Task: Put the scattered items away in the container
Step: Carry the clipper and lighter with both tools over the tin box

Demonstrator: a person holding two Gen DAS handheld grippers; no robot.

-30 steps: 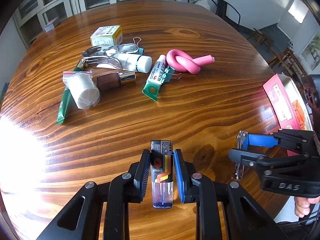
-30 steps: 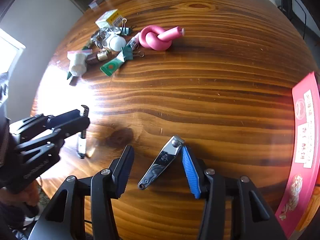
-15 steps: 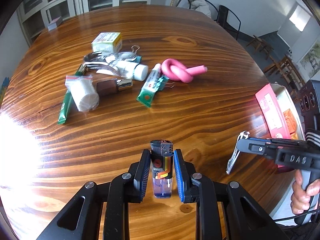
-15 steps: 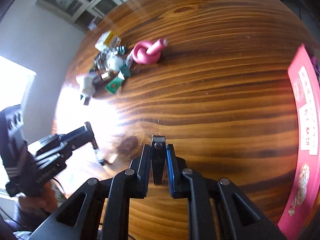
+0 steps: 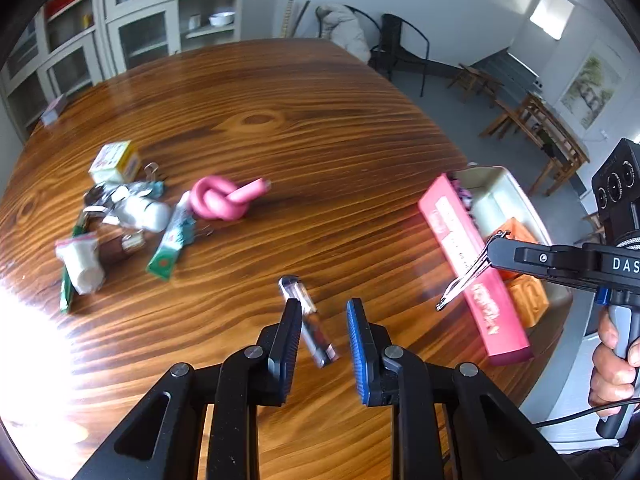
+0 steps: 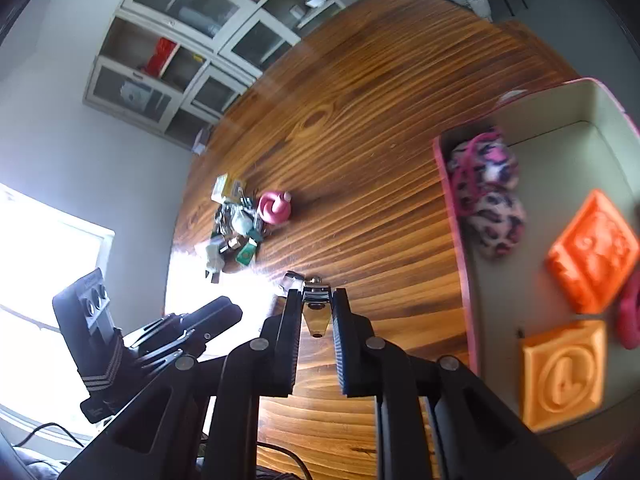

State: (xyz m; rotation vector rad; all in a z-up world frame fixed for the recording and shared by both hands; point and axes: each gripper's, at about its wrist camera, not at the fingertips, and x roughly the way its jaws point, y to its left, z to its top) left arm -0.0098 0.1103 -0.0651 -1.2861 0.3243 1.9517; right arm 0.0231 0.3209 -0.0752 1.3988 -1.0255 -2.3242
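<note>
Having been spread wide around the silver metal nail clipper (image 6: 316, 308) a second ago, the right gripper (image 6: 316, 296) is now being held closed on it. The clipper is being carried above the brown wooden table (image 5: 320, 140), close to the table's right edge. There the pink-walled, cream-lined container (image 6: 456, 216) is standing.

The striped clear-bodied lighter (image 5: 308, 320), upright between the pads earlier, is now being shown tilted and blurred in the left gripper (image 5: 322, 308). The jaws are being kept at the same narrow gap. The lighter is seen against the black pad and apart from the blue one, so whether it is being pinched cannot be told.

The table's near left corner is being washed out by glare. The right gripper's handle and the hand (image 5: 612, 372) on it are being cut off by the frame.

Only the right wrist view is showing the container's inside, with a pink leopard-print cloth (image 6: 488, 196) and orange embossed blocks (image 6: 560, 372). The knotted pink foam tube (image 5: 222, 200) and the other scattered items are being shown larger in the left view.
</note>
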